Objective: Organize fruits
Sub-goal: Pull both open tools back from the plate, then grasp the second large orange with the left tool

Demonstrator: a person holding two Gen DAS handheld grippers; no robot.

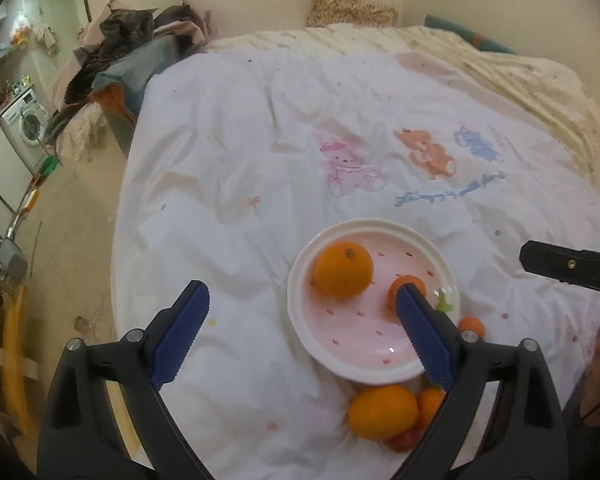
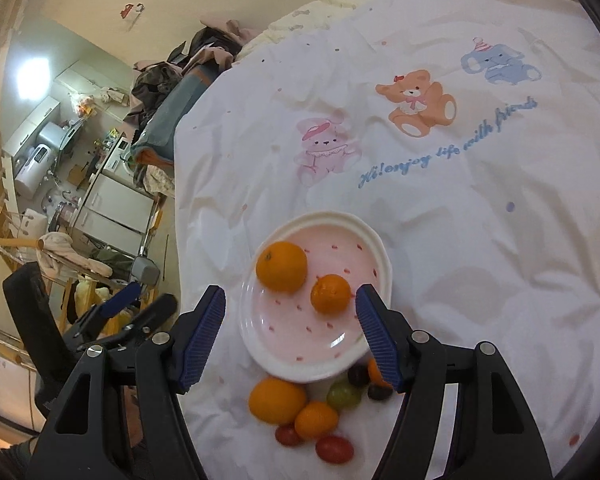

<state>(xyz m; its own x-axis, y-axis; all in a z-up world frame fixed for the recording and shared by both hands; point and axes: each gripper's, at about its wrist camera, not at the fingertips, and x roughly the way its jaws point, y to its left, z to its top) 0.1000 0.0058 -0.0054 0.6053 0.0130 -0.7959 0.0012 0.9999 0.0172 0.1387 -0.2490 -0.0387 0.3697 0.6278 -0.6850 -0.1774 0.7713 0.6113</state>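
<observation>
The left claw [image 1: 302, 312] hangs wide open and empty above the white cartoon-printed bed quilt [image 1: 240, 140]. Right of it, the round pink speckled plate [image 2: 300, 344] holds 2 fruits: a large orange [image 2: 281, 266] and a small mandarin [image 2: 331, 293]. The right claw [image 2: 290, 312] also gapes empty over that plate. Near the plate's rim, the right wrist view shows what the left claw's finger partly hides: 1 orange [image 2: 277, 399], 1 mandarin [image 2: 316, 419], 2 red cherry tomatoes [image 2: 334, 449], 1 green grape [image 2: 343, 396] and 2 dark grapes [image 2: 358, 375].
</observation>
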